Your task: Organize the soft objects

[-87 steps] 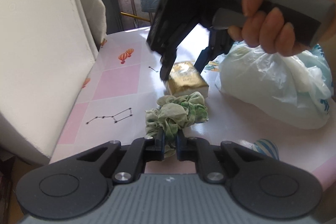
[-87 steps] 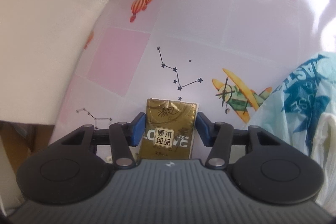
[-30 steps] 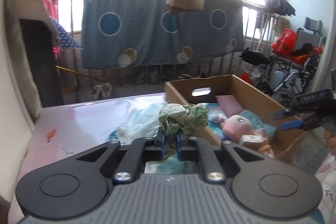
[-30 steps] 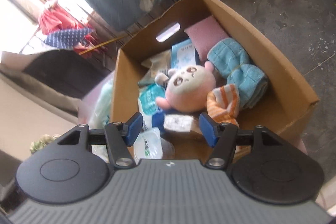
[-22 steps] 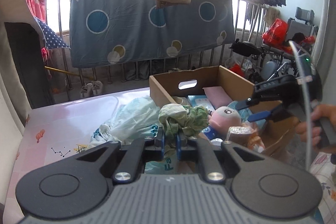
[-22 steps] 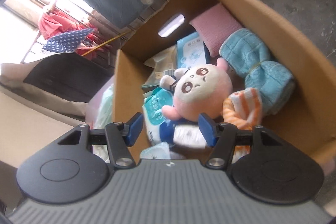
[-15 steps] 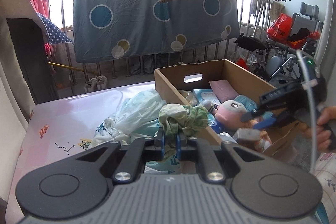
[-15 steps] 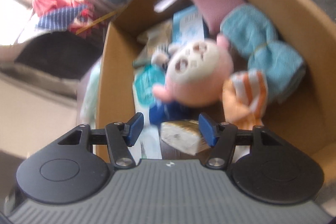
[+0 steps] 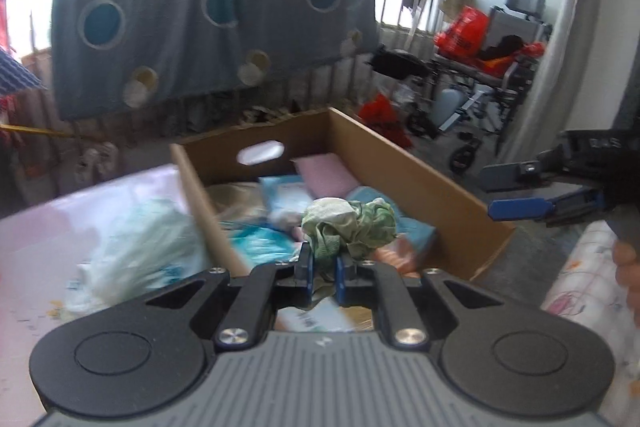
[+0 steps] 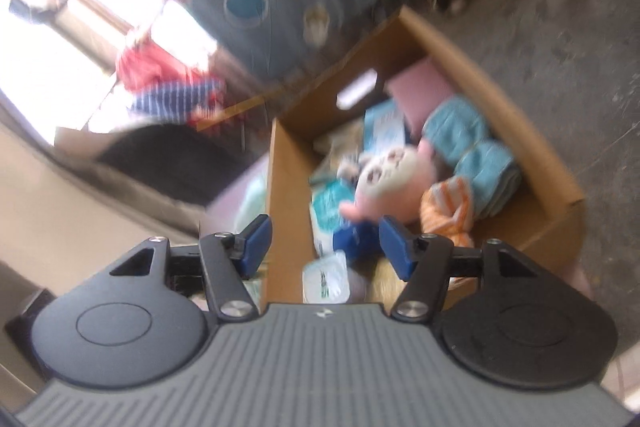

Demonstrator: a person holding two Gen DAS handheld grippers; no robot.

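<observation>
A blue sheet with round spots [image 9: 208,39] hangs across the railing at twelve o'clock in the left wrist view, the largest thing in sight. Below it, from the centre toward three o'clock, stands an open cardboard box [image 9: 420,179] with a cut-out handle in its far wall; it sits just beside the pink table [image 9: 100,191], on which a pale plastic bag [image 9: 136,239] lies at nine o'clock. In the right wrist view the box holds a pink plush toy [image 10: 394,175] at its centre, rolled teal towels [image 10: 476,143] at two o'clock of the toy, a pink cushion [image 10: 420,87] at twelve o'clock, and an orange-striped cloth [image 10: 448,207] at four o'clock. The right gripper [image 10: 322,241] hangs over the box's near end with its jaws released, just widened a little, nothing pressed between the blue pads; the box wall shows through the gap. The left gripper [image 9: 323,267] is clenched on the green scrunchie [image 9: 350,227], which bunches above the pads and is carried over the box's interior. The right gripper's fingers [image 9: 520,207] enter the left view at three o'clock.
</observation>
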